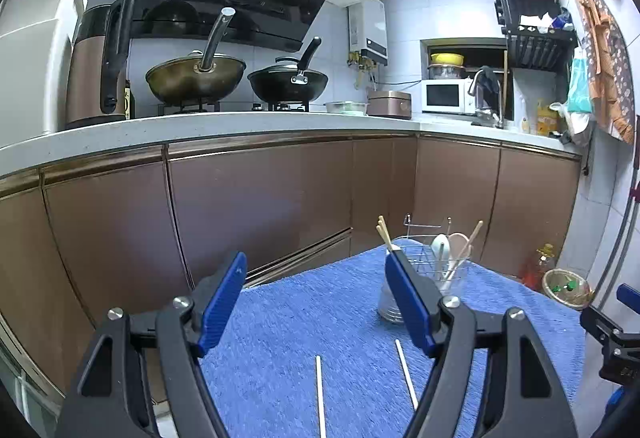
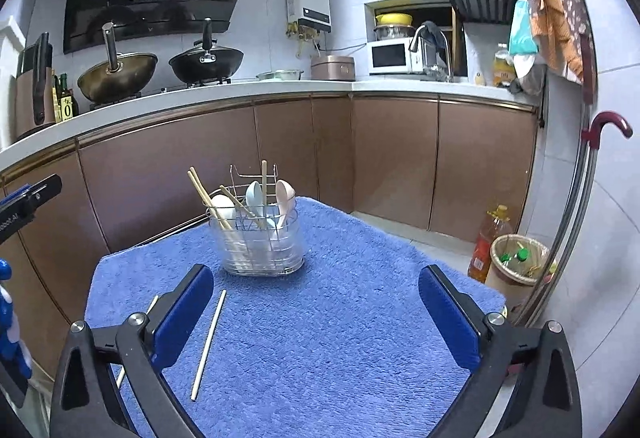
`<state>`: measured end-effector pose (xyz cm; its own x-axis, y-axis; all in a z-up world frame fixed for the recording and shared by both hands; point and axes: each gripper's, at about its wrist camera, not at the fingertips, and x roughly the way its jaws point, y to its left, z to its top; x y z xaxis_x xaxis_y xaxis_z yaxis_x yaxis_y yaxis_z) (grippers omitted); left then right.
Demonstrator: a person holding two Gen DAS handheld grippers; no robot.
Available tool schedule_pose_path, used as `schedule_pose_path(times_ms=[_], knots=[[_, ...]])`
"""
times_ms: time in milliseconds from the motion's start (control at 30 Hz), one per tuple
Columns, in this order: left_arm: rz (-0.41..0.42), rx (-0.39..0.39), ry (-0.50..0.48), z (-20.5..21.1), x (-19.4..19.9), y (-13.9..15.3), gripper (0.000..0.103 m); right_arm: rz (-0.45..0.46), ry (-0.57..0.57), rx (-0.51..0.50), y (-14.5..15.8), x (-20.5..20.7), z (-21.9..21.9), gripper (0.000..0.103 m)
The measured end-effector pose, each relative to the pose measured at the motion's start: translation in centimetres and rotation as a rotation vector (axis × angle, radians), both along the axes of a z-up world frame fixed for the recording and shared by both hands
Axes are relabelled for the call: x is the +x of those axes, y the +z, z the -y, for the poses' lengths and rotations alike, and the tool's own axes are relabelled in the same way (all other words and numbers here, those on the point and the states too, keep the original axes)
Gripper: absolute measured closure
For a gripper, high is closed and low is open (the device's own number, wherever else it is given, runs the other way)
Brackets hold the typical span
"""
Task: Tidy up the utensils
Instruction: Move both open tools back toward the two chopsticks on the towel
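I am seeing only part of what matters from the left wrist: the left gripper (image 1: 316,302) is covering much of the utensil holder (image 1: 440,278) with its right finger, so I cannot make out the holder's base there, and both loose chopsticks are running off the bottom edge of that picture. In the right wrist view the holder (image 2: 262,242) is showing whole, a clear tub with a wire rack inside, standing on the blue towel (image 2: 340,298) near the far end of the desk, with spoons (image 2: 254,198) and several chopsticks (image 2: 204,194) leaning out of it. One loose chopstick (image 2: 209,344) is lying on the towel in front of the holder, well apart from it; a second chopstick (image 2: 136,342) is lying further left, mostly hidden behind the left finger of the right gripper (image 2: 316,314), so I cannot tell its full length. The left gripper is standing wide open with nothing between its fingers, pointing slightly down over the towel. The right gripper is also gaping fully open and empty, tilting down toward the towel. A sliver of the right gripper is peeking in at the right edge of the left view, too cut off to read.
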<state>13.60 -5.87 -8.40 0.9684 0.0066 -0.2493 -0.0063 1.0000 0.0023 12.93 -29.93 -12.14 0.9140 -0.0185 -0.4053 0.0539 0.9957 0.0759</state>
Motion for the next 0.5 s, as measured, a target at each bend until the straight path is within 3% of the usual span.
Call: schedule_pose_path(times_ms=[133, 500], knots=[[-0.035, 0.015, -0.029, 0.0, -0.9, 0.2, 0.033, 0.018, 0.010, 0.050, 0.4, -0.7, 0.1, 0.000], [-0.089, 0.045, -0.054, 0.3, -2.8, 0.1, 0.032, 0.022, 0.062, 0.034, 0.9, -2.1, -0.9, 0.000]])
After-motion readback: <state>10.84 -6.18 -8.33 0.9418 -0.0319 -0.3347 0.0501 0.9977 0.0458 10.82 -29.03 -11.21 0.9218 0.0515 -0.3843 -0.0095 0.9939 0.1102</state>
